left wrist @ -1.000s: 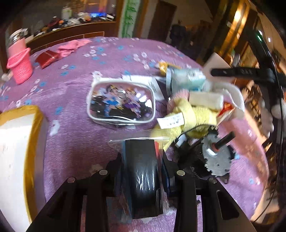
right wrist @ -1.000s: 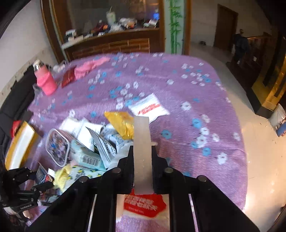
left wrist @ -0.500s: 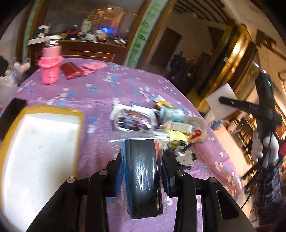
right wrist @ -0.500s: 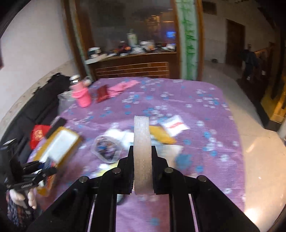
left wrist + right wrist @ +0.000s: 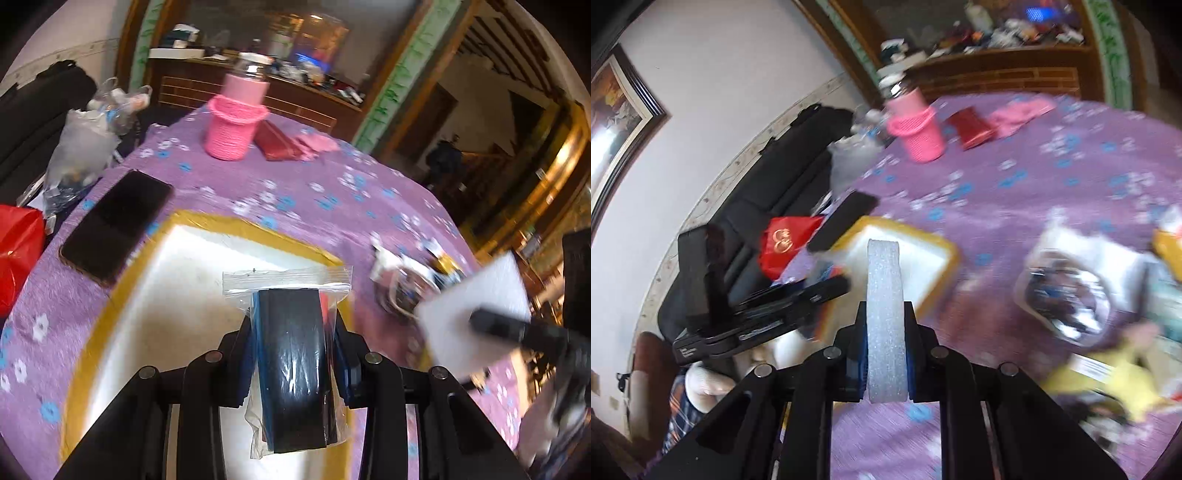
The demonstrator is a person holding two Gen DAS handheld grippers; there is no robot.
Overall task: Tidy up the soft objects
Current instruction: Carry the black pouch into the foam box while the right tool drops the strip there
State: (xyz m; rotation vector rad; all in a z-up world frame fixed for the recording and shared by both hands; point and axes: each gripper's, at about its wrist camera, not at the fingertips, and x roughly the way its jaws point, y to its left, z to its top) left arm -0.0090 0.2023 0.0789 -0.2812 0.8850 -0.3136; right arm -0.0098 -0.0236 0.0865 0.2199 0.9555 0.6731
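Observation:
My left gripper [image 5: 291,332] is shut on a clear zip bag [image 5: 290,369] with a black, soft-looking roll inside. It hangs over the white tray with a yellow rim [image 5: 177,280]. My right gripper [image 5: 884,317] is shut on a white foam sheet [image 5: 884,273], seen edge-on and pointing at the same tray [image 5: 923,254]. In the left wrist view the foam sheet [image 5: 476,291] and the right gripper [image 5: 491,321] show blurred at the right. In the right wrist view the left gripper [image 5: 812,291] reaches in from the left. A pile of soft things, among them a yellow plush [image 5: 1115,373], lies to the right.
A black phone [image 5: 118,225] lies just left of the tray on the purple flowered cloth [image 5: 314,199]. Behind stand a pink knitted holder with a bottle [image 5: 236,125], a red wallet [image 5: 277,142] and a pink cloth [image 5: 317,144]. A printed pouch [image 5: 1067,291] lies right of the tray.
Both grippers have swung left, away from the pile and over to the yellow-rimmed tray. Each still holds the same thing: the bagged roll in the left, the foam sheet in the right.

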